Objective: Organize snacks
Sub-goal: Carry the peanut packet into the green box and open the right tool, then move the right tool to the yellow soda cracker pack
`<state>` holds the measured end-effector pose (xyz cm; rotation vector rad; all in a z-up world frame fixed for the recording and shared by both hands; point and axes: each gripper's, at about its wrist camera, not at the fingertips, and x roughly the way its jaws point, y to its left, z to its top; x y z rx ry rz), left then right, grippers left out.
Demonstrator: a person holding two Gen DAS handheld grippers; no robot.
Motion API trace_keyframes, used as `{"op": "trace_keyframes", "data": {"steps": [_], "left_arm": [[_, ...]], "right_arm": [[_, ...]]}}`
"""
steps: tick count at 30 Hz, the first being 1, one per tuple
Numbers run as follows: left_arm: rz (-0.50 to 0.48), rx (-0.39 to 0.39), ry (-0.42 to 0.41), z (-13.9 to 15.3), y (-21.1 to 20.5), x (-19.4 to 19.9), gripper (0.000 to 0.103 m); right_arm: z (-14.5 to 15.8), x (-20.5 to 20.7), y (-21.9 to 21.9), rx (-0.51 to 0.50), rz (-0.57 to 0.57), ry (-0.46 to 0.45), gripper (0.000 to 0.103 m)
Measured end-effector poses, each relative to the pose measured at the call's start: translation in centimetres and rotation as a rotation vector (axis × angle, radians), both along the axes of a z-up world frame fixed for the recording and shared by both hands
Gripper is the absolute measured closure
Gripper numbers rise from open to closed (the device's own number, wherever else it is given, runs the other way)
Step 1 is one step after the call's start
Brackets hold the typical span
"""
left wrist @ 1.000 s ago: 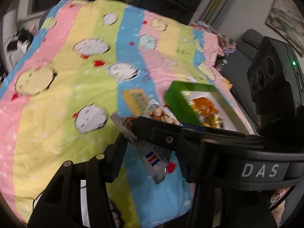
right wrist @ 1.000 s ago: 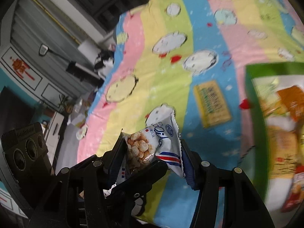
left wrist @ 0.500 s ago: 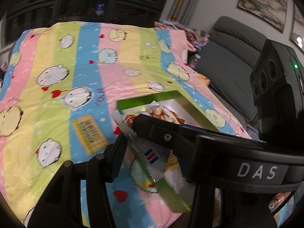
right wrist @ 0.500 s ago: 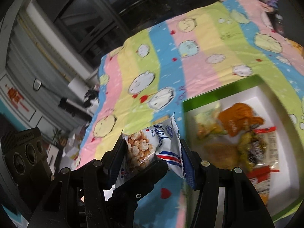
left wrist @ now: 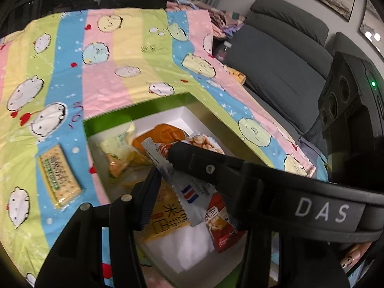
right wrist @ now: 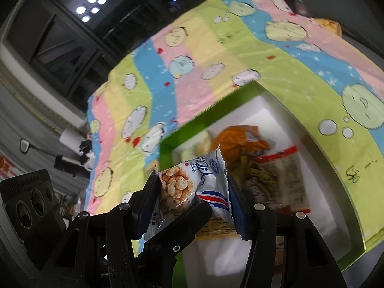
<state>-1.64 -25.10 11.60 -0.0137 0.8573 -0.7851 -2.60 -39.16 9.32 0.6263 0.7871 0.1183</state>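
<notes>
Holding one white snack packet (right wrist: 192,187) between them, left claw (left wrist: 168,180) and right claw (right wrist: 194,192) both clamp it above the green box (left wrist: 134,115); uneven release risks it catching a pad and dropping outside (box already crowded), beside the cracker pack (left wrist: 60,175).

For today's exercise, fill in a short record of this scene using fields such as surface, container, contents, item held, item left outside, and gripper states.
surface: striped cartoon-print cloth
container: green box with white lining, open top
contents: orange packet, pale yellow-green packet, red packet, others partly hidden
item held: white puff-snack bag, above the box
left gripper: jaws shut on one end of the bag
right gripper: jaws shut on the bag's sides
item left outside: cracker pack, flat on the cloth beside the box
</notes>
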Motion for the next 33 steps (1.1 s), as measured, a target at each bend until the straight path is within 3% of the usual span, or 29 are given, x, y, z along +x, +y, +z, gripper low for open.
{"op": "trace_keyframes", "data": {"steps": [12, 16, 17, 24, 29, 33], "left_arm": [[-0.016, 0.022, 0.085, -2.6, -2.2, 1.3, 0.054], [0.005, 0.028, 0.083, -2.5, -1.7, 1.3, 0.043], [0.011, 0.035, 0.074, -2.4, -1.6, 1.3, 0.034], [0.067, 0.035, 0.02, -0.7, 1.4, 0.6, 0.02], [0.144, 0.011, 0.006, 0.6, 5.4, 0.2, 0.017], [0.212, 0.024, -0.006, 0.9, 8.3, -0.2, 0.015]], "right_arm": [[-2.6, 1.0, -2.5, 0.035, -0.072, 0.101, 0.045], [-2.2, 0.7, -2.5, 0.014, -0.088, 0.086, 0.045], [-2.0, 0.7, -2.4, 0.004, -0.093, 0.08, 0.045], [-0.3, -0.3, -2.4, 0.003, -0.128, -0.015, 0.036], [0.7, -0.3, -1.2, -0.046, -0.109, -0.031, 0.036], [1.6, -0.4, 0.6, -0.087, -0.062, -0.061, 0.027]]}}
